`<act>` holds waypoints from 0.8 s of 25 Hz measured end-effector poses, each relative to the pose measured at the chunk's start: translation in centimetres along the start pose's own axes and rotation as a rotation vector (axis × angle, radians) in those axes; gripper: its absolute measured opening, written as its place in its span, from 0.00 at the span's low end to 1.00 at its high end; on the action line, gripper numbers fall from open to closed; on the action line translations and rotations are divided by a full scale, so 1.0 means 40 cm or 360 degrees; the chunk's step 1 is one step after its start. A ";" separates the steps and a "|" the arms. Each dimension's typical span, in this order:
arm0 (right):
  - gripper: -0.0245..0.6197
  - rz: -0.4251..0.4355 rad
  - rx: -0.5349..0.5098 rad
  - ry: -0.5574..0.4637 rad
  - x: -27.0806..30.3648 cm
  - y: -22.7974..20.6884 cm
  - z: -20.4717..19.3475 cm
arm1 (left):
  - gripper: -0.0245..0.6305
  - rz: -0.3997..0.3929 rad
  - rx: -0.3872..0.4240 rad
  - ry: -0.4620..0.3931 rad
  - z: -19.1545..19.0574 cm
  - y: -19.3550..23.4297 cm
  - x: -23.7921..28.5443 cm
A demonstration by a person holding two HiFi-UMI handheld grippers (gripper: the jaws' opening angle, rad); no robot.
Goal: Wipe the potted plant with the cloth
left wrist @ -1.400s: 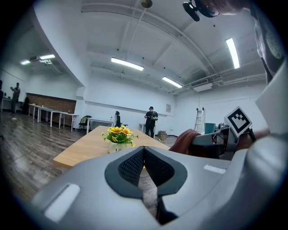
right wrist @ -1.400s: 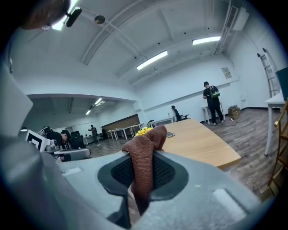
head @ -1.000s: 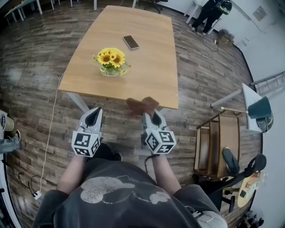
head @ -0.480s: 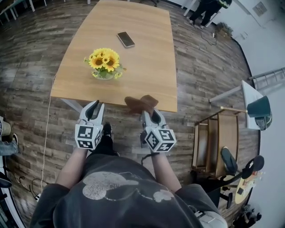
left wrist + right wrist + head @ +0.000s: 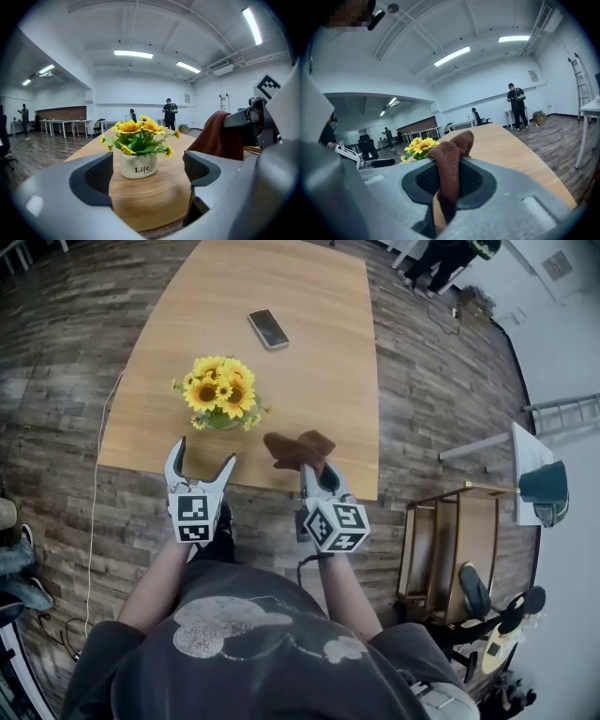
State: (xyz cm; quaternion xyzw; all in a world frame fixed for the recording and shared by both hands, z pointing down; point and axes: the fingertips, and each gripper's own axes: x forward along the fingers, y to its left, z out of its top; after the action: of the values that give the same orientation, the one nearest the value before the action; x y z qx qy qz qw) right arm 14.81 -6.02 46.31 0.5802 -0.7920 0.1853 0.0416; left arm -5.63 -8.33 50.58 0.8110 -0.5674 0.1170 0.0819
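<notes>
A small white pot of yellow sunflowers, the potted plant (image 5: pixel 219 395) (image 5: pixel 138 148) (image 5: pixel 419 146), stands near the front edge of the wooden table (image 5: pixel 319 352). My left gripper (image 5: pixel 200 463) (image 5: pixel 147 169) is over the table's front edge, just short of the pot; its jaws have just been opening and nothing is between them. My right gripper (image 5: pixel 311 472) (image 5: pixel 449 180) is shut on a brown cloth (image 5: pixel 298 449) (image 5: pixel 450 164) (image 5: pixel 218 136), which sticks up above the jaws, to the right of the plant.
A phone (image 5: pixel 269 329) lies on the table beyond the plant. A white cable (image 5: pixel 94 512) runs down the floor at left. A wooden cart (image 5: pixel 441 540) and a green chair (image 5: pixel 544 486) stand at right. A person (image 5: pixel 450 251) (image 5: pixel 169 112) stands beyond the far table end.
Both grippers have moved forward to the table's front edge, nearer the plant. The left jaws have gone from shut to wide apart. The right gripper still holds the cloth.
</notes>
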 end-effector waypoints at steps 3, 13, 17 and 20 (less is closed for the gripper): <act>0.11 -0.0021 -0.0010 0.0028 0.041 -0.006 0.004 | 0.86 0.0045 0.0009 0.0092 -0.032 0.033 0.052; 0.11 -0.0165 -0.0001 0.0098 0.118 -0.075 0.016 | 0.99 0.0084 0.0100 0.0252 -0.124 0.070 0.206; 0.11 -0.0200 0.0001 0.0121 0.162 -0.094 0.024 | 1.00 0.0065 0.0078 0.0276 -0.131 0.063 0.243; 0.11 -0.0228 -0.0004 0.0136 0.196 -0.110 0.023 | 1.00 -0.0005 0.0098 0.0281 -0.130 0.041 0.260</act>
State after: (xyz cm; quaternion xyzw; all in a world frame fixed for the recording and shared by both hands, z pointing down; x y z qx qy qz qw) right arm 16.52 -14.54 48.73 0.6269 -0.7462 0.2054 0.0893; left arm -4.25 -16.88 58.49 0.8006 -0.5528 0.2052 0.1066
